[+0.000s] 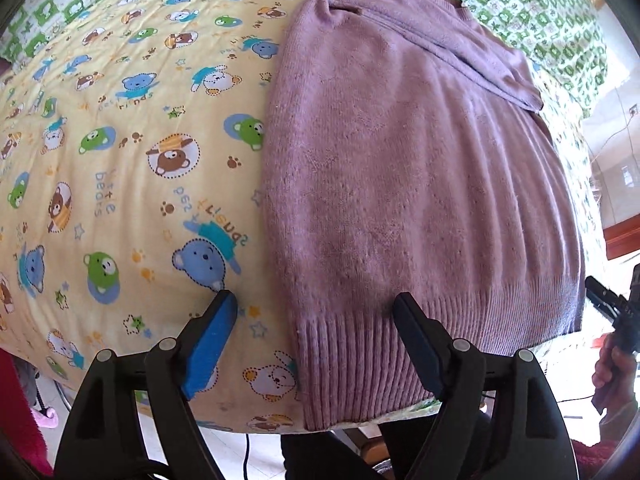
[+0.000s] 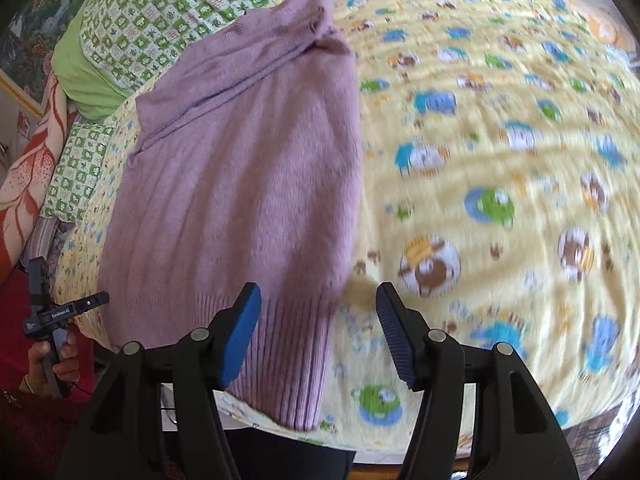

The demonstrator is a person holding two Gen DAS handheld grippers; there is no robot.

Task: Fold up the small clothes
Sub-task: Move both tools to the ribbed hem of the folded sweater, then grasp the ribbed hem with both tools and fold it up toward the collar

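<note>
Right now a purple sweater (image 1: pixel 404 184) is lying flat on the bed's yellow bear-print quilt (image 1: pixel 120 152), its sleeves folded across the chest and its ribbed hem (image 1: pixel 372 356) reaching the near edge. The left gripper (image 1: pixel 314 306) is hovering at that edge with its fingers (image 1: pixel 208 344) spread wide, one over the quilt, the other over the hem, gripping nothing. The right gripper (image 2: pixel 318 298) is also hanging open, straddling the sweater's side edge near the hem; that view is blurred, so whether a finger is touching the knit is hard to tell. A green checked blanket (image 2: pixel 152 20) is lying beyond the collar.
</note>
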